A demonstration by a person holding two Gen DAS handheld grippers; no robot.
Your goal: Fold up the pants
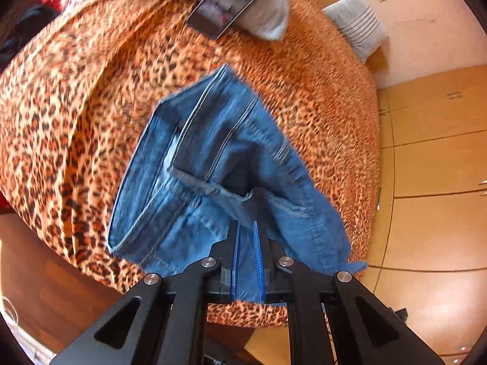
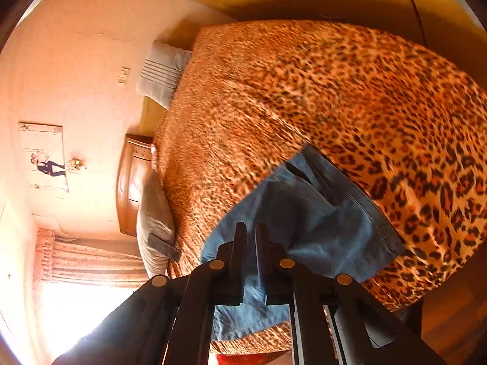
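Blue jeans held up over the leopard-print bedspread — left gripper and right gripper each pinch denim between nearly closed jaws. Judgement: keep both grips level and taut; lower evenly so seams align — no twist.

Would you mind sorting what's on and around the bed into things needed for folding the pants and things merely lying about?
Belongs to the job:
blue jeans
left tongs, shut on the denim
right tongs, also shut on the denim
leopard-print bedspread, the folding surface

Just lying about:
phone on the white pillow
grey striped cushion
wall picture
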